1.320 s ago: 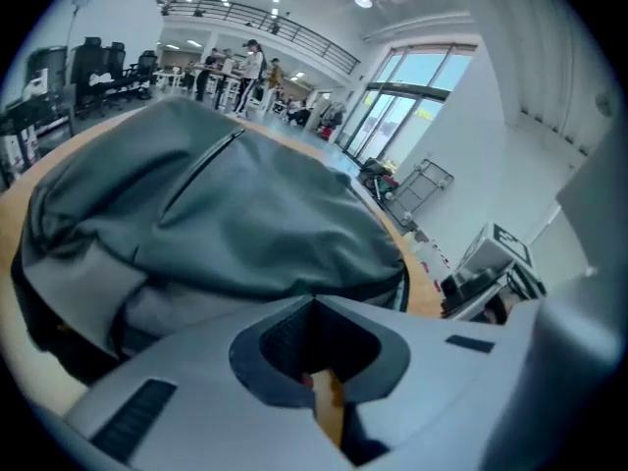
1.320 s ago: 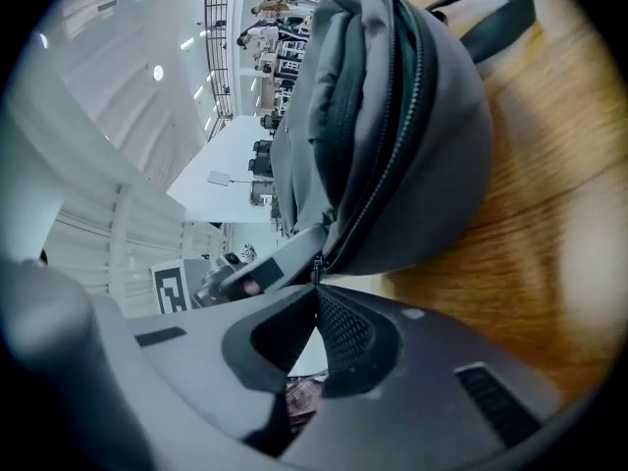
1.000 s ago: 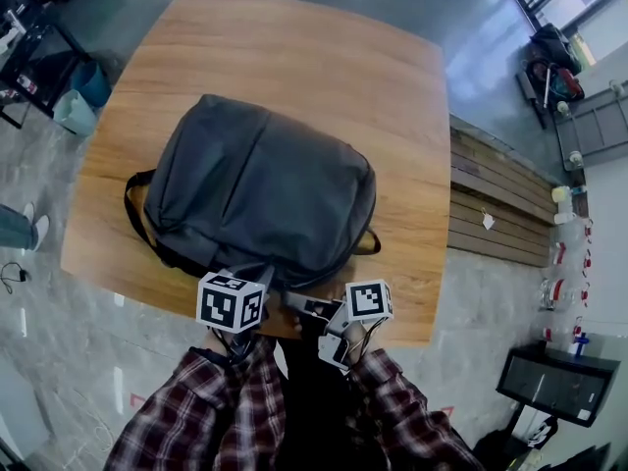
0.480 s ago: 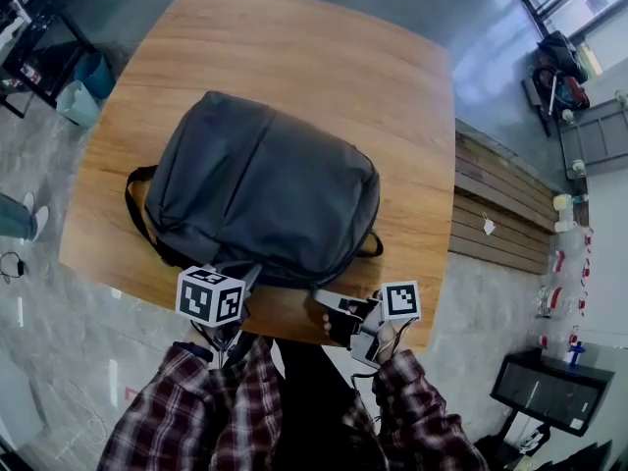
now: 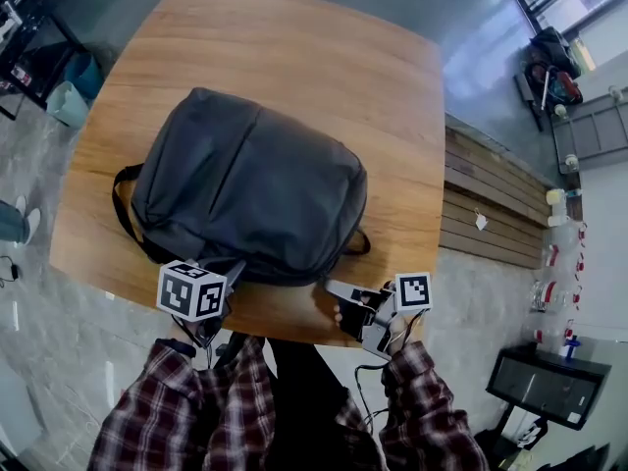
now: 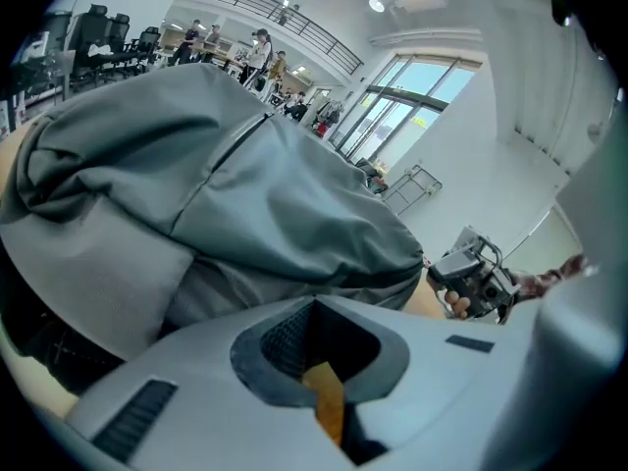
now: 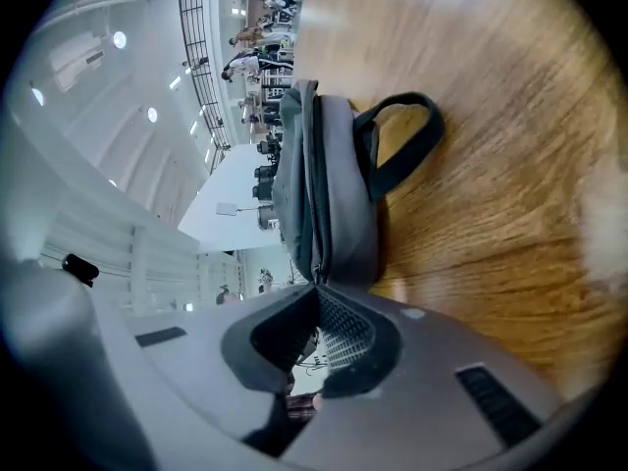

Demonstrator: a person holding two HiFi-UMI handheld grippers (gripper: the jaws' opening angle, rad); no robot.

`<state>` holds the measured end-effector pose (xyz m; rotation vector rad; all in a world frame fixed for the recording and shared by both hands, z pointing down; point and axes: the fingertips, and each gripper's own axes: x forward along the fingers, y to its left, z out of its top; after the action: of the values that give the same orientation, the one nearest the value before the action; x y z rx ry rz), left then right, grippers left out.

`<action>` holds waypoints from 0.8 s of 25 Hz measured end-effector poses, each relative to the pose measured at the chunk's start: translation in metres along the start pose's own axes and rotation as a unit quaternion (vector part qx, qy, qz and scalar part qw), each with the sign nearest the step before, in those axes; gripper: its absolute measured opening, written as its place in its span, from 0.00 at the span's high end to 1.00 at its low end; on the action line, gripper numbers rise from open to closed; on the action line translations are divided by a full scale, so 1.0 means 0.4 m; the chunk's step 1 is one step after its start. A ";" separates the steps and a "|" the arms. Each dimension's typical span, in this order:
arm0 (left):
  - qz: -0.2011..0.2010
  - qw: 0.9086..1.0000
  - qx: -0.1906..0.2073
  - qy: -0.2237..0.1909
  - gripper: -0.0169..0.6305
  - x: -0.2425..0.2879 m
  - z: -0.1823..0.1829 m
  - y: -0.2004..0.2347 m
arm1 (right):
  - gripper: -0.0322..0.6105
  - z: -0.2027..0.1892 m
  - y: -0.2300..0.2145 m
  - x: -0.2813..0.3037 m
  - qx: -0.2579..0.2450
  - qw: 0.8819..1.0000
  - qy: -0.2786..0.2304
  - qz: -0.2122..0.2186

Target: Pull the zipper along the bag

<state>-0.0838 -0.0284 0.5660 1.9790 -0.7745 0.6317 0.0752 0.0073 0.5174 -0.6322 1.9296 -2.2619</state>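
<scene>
A dark grey backpack (image 5: pixel 250 189) lies flat on the wooden table (image 5: pixel 294 37). My left gripper (image 5: pixel 234 269) is at the bag's near edge, its jaws shut on the fabric there (image 6: pixel 316 302). My right gripper (image 5: pixel 332 287) is at the near right corner of the bag. In the right gripper view the zipper line (image 7: pixel 312 194) runs down the side of the backpack (image 7: pixel 334 184) straight into my shut jaws (image 7: pixel 316 286); the pull itself is hidden between them. The left gripper view shows the backpack (image 6: pixel 245 194) filling the frame and the right gripper (image 6: pixel 471 278) beyond it.
A carry handle (image 7: pixel 402 145) loops off the bag's right end, and a shoulder strap (image 5: pixel 123 209) hangs off the left. The table's near edge (image 5: pixel 275 317) runs just under both grippers. A slatted wooden bench (image 5: pixel 491 204) stands to the right and blue bins (image 5: pixel 74 91) to the left.
My right gripper has moved to the right along the bag's near edge, toward the corner. The left gripper has drifted slightly left and stays at the bag's edge.
</scene>
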 end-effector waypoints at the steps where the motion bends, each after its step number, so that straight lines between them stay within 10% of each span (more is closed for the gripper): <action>1: 0.007 1.000 0.006 0.003 0.96 -0.002 0.007 0.010 | 0.94 -0.006 0.004 0.011 -0.003 1.000 0.005 0.002; 10: 0.214 0.975 -0.021 -0.053 0.96 -0.091 0.131 0.154 | 0.94 -0.117 0.056 0.231 -0.046 0.996 0.077 0.030; 20: 0.156 0.971 -0.138 -0.114 0.96 -0.142 0.062 0.056 | 0.93 -0.188 0.069 0.395 -0.002 0.993 0.119 0.021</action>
<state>-0.1354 -0.0438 0.5277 1.7038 -1.2611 0.4500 -0.1015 0.0178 0.5210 -0.3315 2.0267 -2.4027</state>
